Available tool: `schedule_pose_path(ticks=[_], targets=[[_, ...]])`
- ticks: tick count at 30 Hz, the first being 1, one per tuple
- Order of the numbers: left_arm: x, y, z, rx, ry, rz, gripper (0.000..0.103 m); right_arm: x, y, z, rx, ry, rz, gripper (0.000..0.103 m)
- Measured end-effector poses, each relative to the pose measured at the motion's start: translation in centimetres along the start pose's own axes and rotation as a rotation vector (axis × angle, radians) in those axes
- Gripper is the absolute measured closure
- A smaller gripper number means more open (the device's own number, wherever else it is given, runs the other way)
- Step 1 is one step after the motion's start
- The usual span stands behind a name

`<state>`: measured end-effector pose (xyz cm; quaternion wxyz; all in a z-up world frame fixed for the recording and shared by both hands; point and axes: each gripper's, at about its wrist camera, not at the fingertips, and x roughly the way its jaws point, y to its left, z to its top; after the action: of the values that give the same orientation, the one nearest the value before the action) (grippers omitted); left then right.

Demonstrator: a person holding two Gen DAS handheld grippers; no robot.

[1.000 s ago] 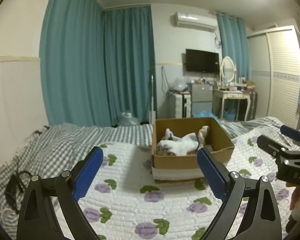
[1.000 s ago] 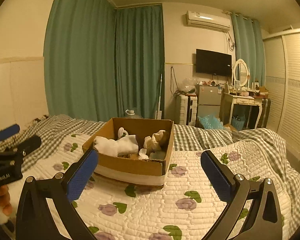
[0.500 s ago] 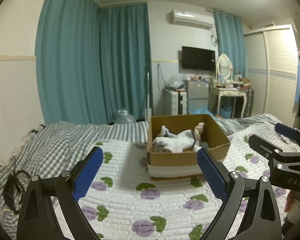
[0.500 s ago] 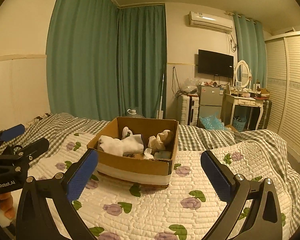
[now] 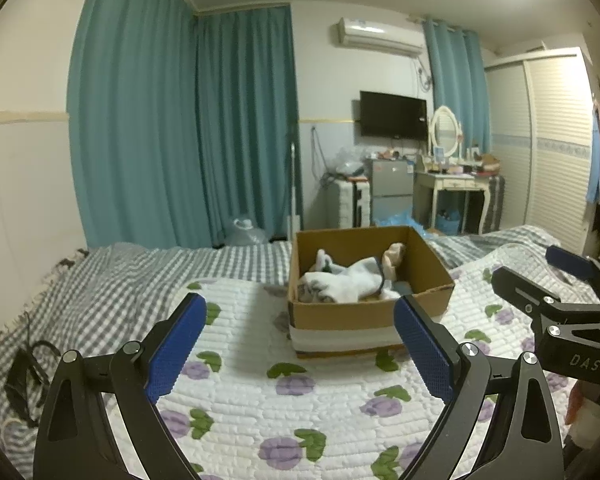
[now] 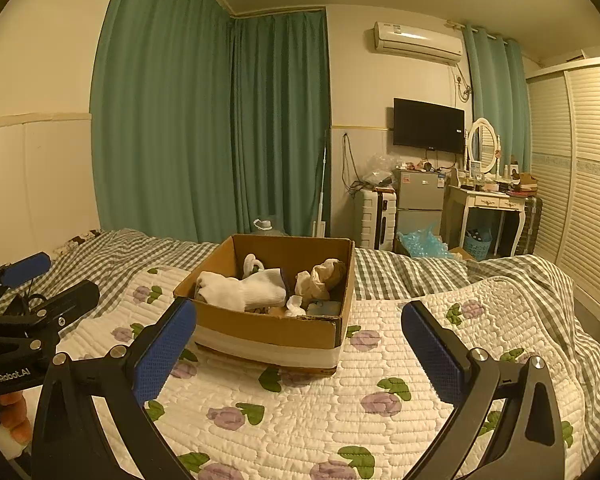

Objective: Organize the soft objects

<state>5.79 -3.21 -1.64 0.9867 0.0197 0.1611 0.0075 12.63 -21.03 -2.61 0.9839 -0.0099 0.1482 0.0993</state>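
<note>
My left gripper (image 5: 300, 340) hangs above the quilt (image 5: 260, 392) with its jaws spread wide and nothing between the blue pads (image 5: 176, 346). My right gripper (image 6: 300, 344) is the same: jaws wide apart, pads (image 6: 434, 356) bare, held over the quilt and touching nothing. Each gripper shows at the edge of the other's view, the right one (image 5: 560, 312) off to my right side and the left one (image 6: 28, 312) off to my left, so they flank the same patch of bed, well apart from each other.

Just ahead of both, between the two sets of fingers as the cameras see it, a box (image 5: 364, 316) sits flat on the quilt, open at the top, with a pale band around its base. The soft things lie inside it: a white sock (image 6: 244, 292) sprawled across the near left part, a brown plush (image 6: 324, 278) against the right wall, and a smaller white piece (image 6: 294, 304) and something bluish low in the near right corner, too tangled to name.

The quilt is white with purple flowers and green leaves. A grey checked blanket (image 5: 112, 280) runs beyond and beside it. Past the bed stand teal curtains (image 5: 180, 128), a television (image 5: 392, 114) on the wall, an air conditioner (image 5: 380, 36) above it, and a dresser (image 5: 452, 184) with an oval mirror.
</note>
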Motion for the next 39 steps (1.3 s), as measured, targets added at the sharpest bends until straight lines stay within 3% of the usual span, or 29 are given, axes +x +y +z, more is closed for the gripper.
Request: schedule_pose_path(ticks=[39], targets=[[-0.15, 0.05, -0.22, 0.004, 0.006, 0.006, 0.007, 0.10, -0.03, -0.38, 0.009, 0.030, 0.022, 0.000]])
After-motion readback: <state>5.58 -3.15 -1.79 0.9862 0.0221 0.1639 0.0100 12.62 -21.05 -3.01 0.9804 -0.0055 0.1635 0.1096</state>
